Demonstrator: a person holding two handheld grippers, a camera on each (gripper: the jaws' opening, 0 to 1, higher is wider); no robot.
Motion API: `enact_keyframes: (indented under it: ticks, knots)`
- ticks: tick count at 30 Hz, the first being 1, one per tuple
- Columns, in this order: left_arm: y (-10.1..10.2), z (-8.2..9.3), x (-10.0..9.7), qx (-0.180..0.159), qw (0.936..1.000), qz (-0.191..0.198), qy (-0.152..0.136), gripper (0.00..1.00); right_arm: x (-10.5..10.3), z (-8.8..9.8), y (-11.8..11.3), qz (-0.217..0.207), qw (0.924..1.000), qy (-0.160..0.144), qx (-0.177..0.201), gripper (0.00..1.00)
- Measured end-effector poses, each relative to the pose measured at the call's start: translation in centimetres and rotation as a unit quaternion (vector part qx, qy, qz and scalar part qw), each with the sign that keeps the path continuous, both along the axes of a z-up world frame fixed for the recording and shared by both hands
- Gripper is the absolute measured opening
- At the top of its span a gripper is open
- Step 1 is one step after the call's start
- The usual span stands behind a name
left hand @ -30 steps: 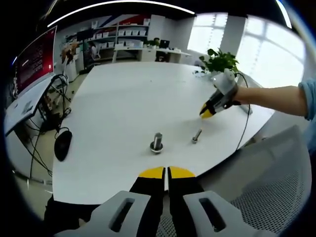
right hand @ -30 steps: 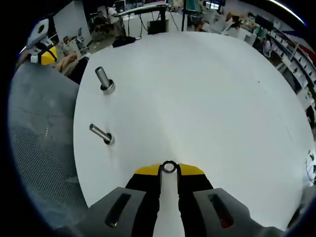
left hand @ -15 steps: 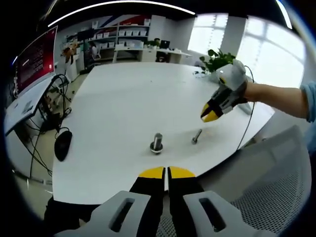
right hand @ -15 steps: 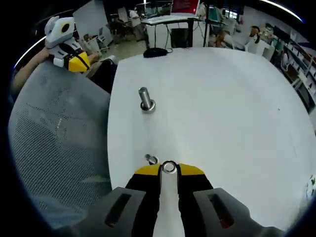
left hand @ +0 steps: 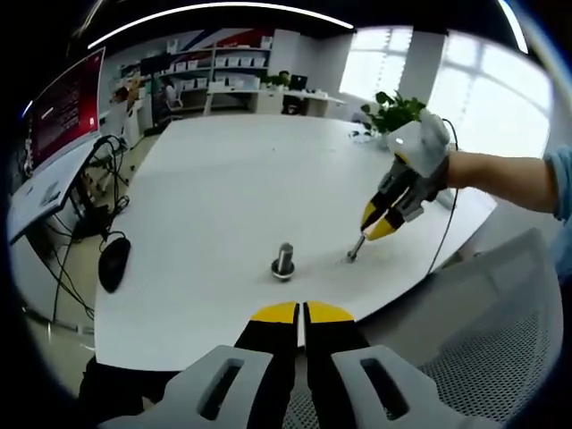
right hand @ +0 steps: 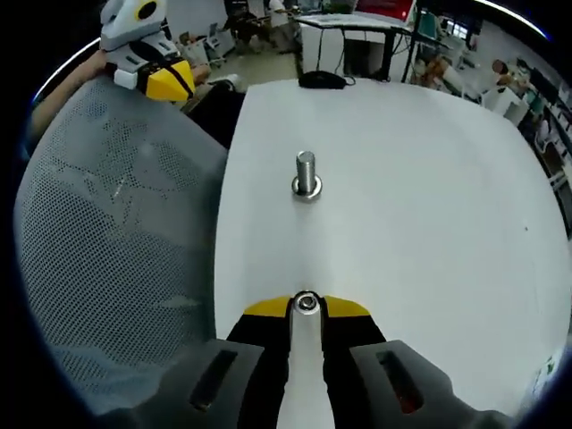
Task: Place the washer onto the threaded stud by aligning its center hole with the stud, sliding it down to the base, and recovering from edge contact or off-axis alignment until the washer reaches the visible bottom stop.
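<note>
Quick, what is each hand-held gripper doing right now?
Left hand-held gripper: shut, holding nothing.
Right hand-held gripper: shut on the washer, right over the thinner stud.

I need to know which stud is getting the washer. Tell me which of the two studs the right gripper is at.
The thinner stud, nearer the table's edge: the right gripper with its washer sits at its top. The thicker stud stands apart, unattended.

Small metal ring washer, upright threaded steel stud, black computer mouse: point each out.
Small metal ring washer (right hand: 307, 303), right gripper view, its rim.
Upright threaded steel stud (right hand: 306, 170), right gripper view, shaft.
Black computer mouse (left hand: 113, 263), left gripper view, top.
</note>
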State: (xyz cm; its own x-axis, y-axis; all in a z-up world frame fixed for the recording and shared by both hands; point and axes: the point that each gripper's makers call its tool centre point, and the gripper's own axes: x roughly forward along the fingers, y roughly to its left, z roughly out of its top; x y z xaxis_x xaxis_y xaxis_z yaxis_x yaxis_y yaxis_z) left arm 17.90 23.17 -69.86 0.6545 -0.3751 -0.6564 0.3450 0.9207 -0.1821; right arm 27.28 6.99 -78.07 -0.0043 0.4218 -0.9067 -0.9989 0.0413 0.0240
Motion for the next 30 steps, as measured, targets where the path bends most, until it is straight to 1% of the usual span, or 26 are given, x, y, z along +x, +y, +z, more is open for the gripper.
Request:
enact_keyframes:
  ticks: [6,11,23,30]
  knots:
    - [0.0,0.1,0.0,-0.001,1.0000,0.001,-0.002,0.00,0.0,-0.5,0.2,0.004,0.9999,0.005,-0.010,0.13]
    - [0.0,0.1,0.1,-0.002,1.0000,0.000,-0.003,0.00,-0.2,-1.1,0.2,0.015,0.9996,0.003,-0.024,0.13]
    - [0.0,0.1,0.1,-0.002,1.0000,0.000,-0.003,0.00,0.0,-3.6,0.5,0.031,0.9981,-0.009,-0.052,0.13]
    - [0.0,0.0,0.1,-0.001,1.0000,-0.001,-0.002,0.00,-0.2,-4.5,0.4,0.033,0.9975,-0.006,-0.063,0.13]
